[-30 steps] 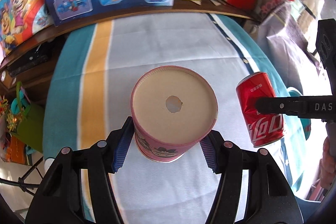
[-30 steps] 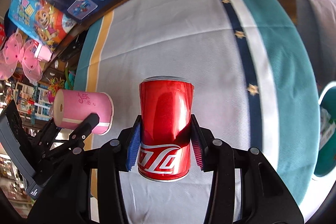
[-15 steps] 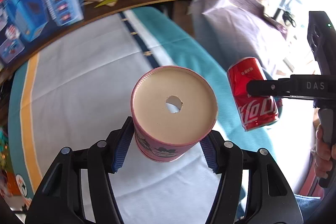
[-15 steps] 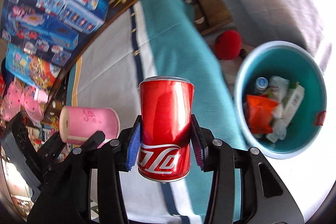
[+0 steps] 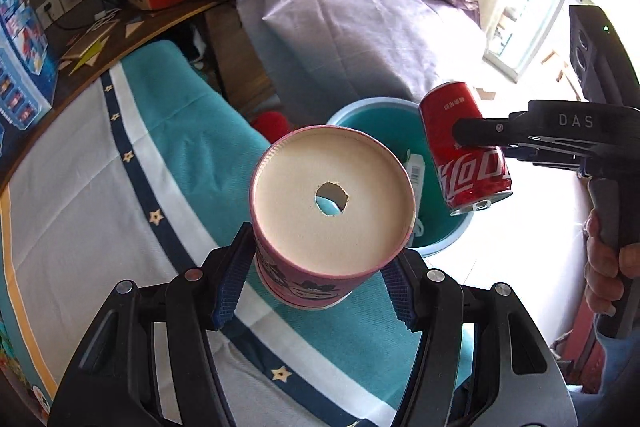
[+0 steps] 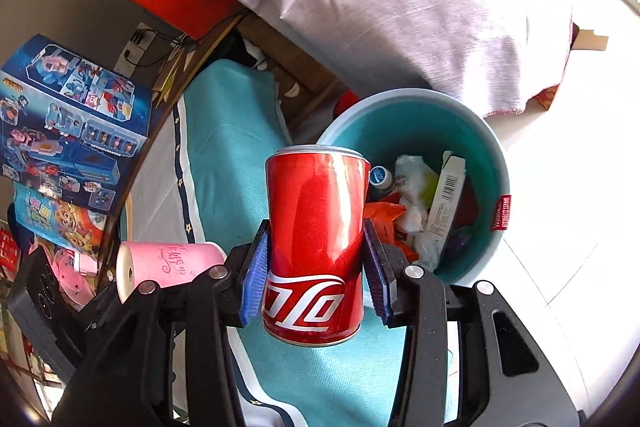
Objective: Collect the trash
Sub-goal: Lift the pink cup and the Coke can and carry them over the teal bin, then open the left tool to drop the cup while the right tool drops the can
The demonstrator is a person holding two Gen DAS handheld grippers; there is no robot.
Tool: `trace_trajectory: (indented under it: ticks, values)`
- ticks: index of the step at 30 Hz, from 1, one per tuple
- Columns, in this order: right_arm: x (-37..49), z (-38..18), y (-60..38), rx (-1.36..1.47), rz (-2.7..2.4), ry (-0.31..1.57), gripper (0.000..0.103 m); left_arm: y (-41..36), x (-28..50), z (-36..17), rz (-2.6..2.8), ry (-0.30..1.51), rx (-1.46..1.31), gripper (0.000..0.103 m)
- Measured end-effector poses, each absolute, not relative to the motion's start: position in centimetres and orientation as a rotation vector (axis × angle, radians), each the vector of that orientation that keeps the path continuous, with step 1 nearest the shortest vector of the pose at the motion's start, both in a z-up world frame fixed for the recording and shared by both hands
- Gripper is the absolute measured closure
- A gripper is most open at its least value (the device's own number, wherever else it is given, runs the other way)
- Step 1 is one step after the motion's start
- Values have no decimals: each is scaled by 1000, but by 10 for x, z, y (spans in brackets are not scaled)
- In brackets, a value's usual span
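Now the teal bin [image 6: 494, 163] is being brought into view at two o'clock, where striped cloth was being seen before; the red can [image 6: 316, 227] is being gripped by the right gripper [image 6: 316, 277], the pink cup [image 5: 332, 211] by the left gripper [image 5: 316, 287], both likely nearing drop-off.

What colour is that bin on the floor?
The bin is teal inside with a paler blue rim, clearest in the right wrist view.
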State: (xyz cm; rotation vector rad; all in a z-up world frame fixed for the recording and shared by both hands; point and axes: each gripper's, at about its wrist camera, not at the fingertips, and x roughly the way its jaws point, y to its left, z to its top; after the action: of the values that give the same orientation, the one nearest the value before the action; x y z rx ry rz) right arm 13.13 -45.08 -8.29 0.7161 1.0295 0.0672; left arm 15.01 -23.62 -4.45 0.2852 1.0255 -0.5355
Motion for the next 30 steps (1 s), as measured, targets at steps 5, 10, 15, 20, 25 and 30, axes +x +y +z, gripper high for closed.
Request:
trace_trajectory:
  ticks: [5,10,15,20,25,30]
  values:
    - [126,-93,-477,750,53,1028,61,-270,149,-53,-577,1047,323,41]
    - [121,-101,-496,770,33,1030,61,-297,152,-65,-610,1077,347,41]
    - [119,-107,-508,759,8,1035,61,-315,160,-79,-633,1118,346,41]
    - [119,-111,-516,764,-1,1044,61,-327,165,-90,-645,1148,343,41]
    - [121,-113,-521,763,-11,1046,61,-336,167,-96,-659,1156,351,40]
    - [124,-112,-520,747,-19,1050,61,-339,169,-96,-661,1154,341,36]
